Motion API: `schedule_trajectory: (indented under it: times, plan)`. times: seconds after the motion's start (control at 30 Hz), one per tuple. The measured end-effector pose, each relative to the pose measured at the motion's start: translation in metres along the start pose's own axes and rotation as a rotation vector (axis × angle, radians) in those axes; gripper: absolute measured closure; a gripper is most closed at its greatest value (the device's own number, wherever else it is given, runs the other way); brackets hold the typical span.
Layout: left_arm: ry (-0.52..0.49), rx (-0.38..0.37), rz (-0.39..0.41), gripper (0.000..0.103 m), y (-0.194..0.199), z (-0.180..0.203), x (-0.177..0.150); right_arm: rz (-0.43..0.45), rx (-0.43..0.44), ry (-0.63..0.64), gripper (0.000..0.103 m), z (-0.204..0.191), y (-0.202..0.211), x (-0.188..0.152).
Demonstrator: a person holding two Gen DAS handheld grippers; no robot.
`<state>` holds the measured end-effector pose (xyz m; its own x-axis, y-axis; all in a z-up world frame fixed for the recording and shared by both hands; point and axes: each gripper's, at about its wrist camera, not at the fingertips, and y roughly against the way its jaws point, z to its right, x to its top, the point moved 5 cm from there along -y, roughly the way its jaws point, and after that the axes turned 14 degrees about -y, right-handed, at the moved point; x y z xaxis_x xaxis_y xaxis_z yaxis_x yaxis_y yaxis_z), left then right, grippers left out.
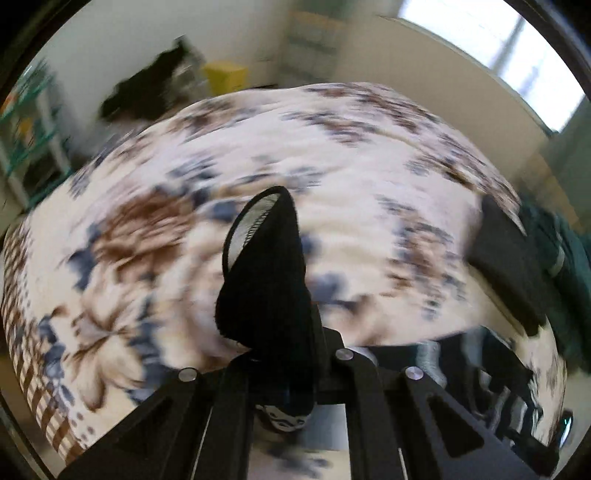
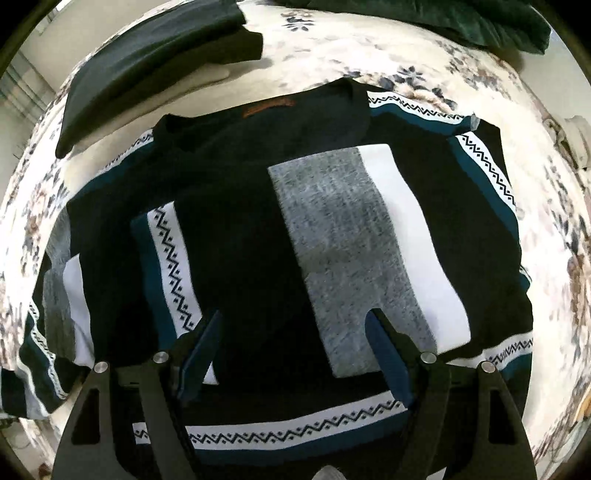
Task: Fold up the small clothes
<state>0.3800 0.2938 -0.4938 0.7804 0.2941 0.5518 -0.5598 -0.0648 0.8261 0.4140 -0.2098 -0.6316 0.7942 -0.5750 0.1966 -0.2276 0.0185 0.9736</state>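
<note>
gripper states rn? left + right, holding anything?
Left gripper: closed on a black garment edge, lifted over the floral bedspread.
Right gripper: open, empty, above the patterned sweater.

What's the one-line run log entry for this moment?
left tool: shut on black garment, lifted above floral bedspread | right tool: open, over patterned sweater | fold: unfinished

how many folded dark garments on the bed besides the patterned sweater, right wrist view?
2. A black folded garment lies at upper left beyond the sweater; a dark green garment sits at the top right edge, partly cropped. More may lie outside the view.
</note>
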Motion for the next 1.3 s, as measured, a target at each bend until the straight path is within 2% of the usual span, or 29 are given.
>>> schedule_trajectory:
  times: [0.1,0.13,0.2,0.27,0.33,0.47,0.6,0.63,0.7,0.77,0.8,0.83,0.9,1.07,1.13,1.23,1.3]
  plan:
    - [-0.120,-0.056,0.012,0.098,0.012,0.077,0.010,-0.033,0.041,-0.009,0.022,0.013,0.001,0.009]
    - [-0.182,-0.077,-0.006,0.098,0.013,0.116,0.010,-0.056,0.055,-0.012,0.022,0.018,0.003,0.010]
    - [-0.245,-0.128,-0.022,0.098,0.013,0.169,0.005,-0.116,0.077,-0.011,0.022,0.029,0.003,0.015]
    - [-0.340,-0.166,-0.052,0.098,0.012,0.239,-0.009,-0.114,0.086,-0.017,0.023,0.047,0.009,0.024]
    - [-0.411,-0.241,-0.079,0.098,0.010,0.312,-0.028,-0.098,0.079,-0.010,0.023,0.064,0.015,0.034]
    - [-0.545,-0.355,-0.134,0.098,0.005,0.433,-0.071,-0.091,0.064,-0.060,0.023,0.114,0.026,0.058]
    - [-0.625,-0.421,-0.184,0.097,0.002,0.513,-0.101,-0.092,0.040,-0.121,0.023,0.168,0.032,0.081]
    - [-0.636,-0.438,-0.207,0.094,0.000,0.527,-0.107,-0.094,0.035,-0.134,0.023,0.179,0.033,0.085]
    - [-0.662,-0.399,-0.230,0.094,-0.003,0.546,-0.117,-0.105,0.034,-0.161,0.023,0.201,0.034,0.095]
    - [-0.670,-0.367,-0.218,0.088,0.001,0.548,-0.121,-0.117,0.038,-0.192,0.023,0.221,0.037,0.102]
    - [-0.668,-0.352,-0.206,0.071,0.003,0.540,-0.121,-0.126,0.051,-0.212,0.023,0.232,0.038,0.106]
    - [-0.667,-0.335,-0.204,0.043,0.003,0.532,-0.122,-0.133,0.066,-0.225,0.023,0.237,0.040,0.109]
    - [-0.660,-0.269,-0.206,0.014,-0.001,0.506,-0.125,-0.152,0.109,-0.254,0.023,0.243,0.045,0.114]
    - [-0.611,0.009,-0.251,0.014,-0.018,0.377,-0.153,-0.214,0.261,-0.264,0.023,0.221,0.049,0.126]
    - [-0.615,0.140,-0.316,0.014,-0.032,0.322,-0.174,-0.235,0.315,-0.235,0.023,0.197,0.045,0.128]
    - [-0.550,0.239,-0.413,0.014,-0.047,0.259,-0.200,-0.256,0.324,-0.188,0.023,0.163,0.029,0.132]
    - [-0.482,0.219,-0.427,0.014,-0.049,0.237,-0.210,-0.278,0.312,-0.158,0.023,0.144,0.017,0.133]
